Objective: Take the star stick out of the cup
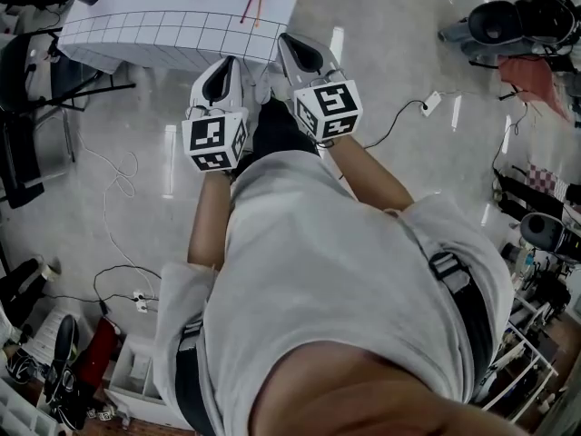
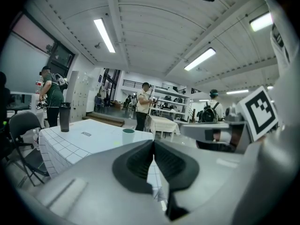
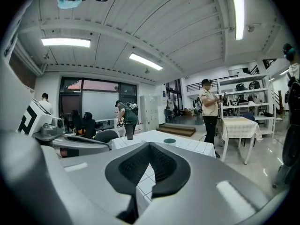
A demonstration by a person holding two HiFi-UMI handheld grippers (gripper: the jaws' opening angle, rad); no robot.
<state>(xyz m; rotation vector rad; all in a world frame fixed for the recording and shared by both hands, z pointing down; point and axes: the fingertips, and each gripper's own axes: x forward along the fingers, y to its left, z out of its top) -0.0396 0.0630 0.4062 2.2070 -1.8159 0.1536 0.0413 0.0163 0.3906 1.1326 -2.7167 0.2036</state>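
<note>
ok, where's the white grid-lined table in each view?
Head view: white grid-lined table at the top, left of centre.
Left gripper view: table left of centre, at mid-height.
Right gripper view: table near centre, below mid-height.
Shared landmark: teal cup standing on it in both gripper views.

person wears a pale grey short-sleeved t-shirt (image 1: 309, 243), black trousers (image 1: 277, 130), black strap (image 1: 474, 321) with grey buckle. left gripper (image 1: 223, 64) and right gripper (image 1: 292, 44): white-grey shells, black ribbed fingers (image 2: 133, 163), black-and-white marker cubes (image 1: 216, 142).
</note>
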